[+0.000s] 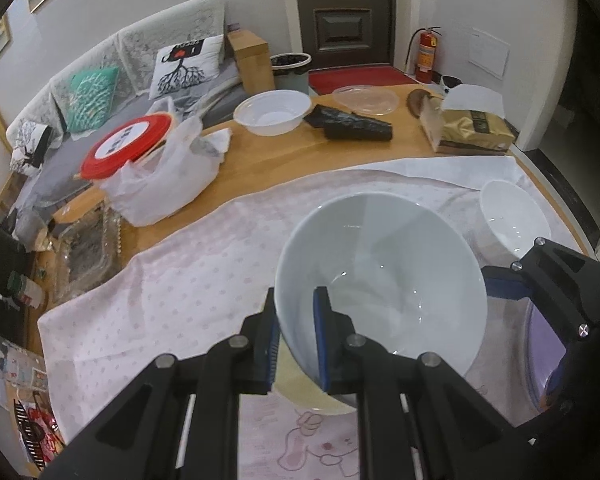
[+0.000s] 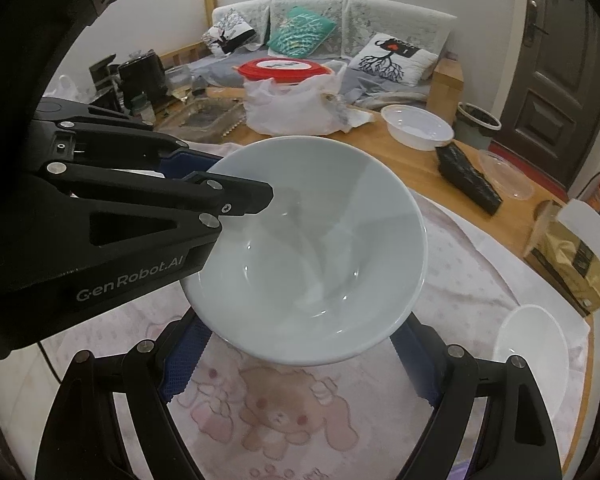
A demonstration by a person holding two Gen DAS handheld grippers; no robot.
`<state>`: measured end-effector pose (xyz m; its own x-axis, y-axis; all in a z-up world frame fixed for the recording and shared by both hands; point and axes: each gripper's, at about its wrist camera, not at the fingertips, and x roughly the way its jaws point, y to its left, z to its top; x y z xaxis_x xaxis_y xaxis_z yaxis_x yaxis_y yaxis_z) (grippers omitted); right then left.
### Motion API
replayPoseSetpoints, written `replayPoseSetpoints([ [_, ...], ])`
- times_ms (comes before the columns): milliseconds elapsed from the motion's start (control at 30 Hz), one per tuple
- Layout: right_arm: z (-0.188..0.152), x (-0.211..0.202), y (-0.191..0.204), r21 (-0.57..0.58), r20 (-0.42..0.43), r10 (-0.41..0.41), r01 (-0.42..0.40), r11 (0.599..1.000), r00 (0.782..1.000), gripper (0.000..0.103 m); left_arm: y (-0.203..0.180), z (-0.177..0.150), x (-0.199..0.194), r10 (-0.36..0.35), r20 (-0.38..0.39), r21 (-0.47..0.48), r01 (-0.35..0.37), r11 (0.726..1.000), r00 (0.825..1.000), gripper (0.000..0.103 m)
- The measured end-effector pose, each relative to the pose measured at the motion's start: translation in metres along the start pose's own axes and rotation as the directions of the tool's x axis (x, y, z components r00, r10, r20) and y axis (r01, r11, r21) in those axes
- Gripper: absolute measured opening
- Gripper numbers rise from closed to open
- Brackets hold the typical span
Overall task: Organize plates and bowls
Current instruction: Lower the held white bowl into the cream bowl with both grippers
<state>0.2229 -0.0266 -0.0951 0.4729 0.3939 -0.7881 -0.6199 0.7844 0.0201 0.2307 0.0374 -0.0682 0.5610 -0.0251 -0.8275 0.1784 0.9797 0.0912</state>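
A large pale-white bowl hangs tilted above the pink patterned cloth. My left gripper is shut on its near rim, one pad inside the bowl and one outside. My right gripper reaches under the bowl with its jaws wide. Its blue pads lie against the bowl's lower wall on both sides, though the contact itself is hidden. In the left wrist view one right finger touches the bowl's outer wall. A smaller white bowl stands on the cloth to the right.
On the bare wooden table behind sit a white plastic bowl, a clear lid, a black packet, a tissue box, a red-lidded container in a bag and a glass tray. Something purple lies at the right edge.
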Motion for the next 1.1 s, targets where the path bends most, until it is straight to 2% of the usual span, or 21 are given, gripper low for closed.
replayPoseSetpoints([
  [400, 0.006, 0.031, 0.019, -0.024, -0.053, 0.013, -0.015, 1.000, 0.999, 0.082, 0.025, -0.017, 0.022, -0.008, -0.039, -0.037, 0.006, 0.999, 0.999, 0.011],
  [1100, 0.008, 0.039, 0.024, -0.077, -0.095, -0.014, 0.007, 0.997, 0.995, 0.083, 0.029, -0.026, 0.044, -0.008, -0.082, -0.032, 0.006, 0.999, 0.997, 0.012],
])
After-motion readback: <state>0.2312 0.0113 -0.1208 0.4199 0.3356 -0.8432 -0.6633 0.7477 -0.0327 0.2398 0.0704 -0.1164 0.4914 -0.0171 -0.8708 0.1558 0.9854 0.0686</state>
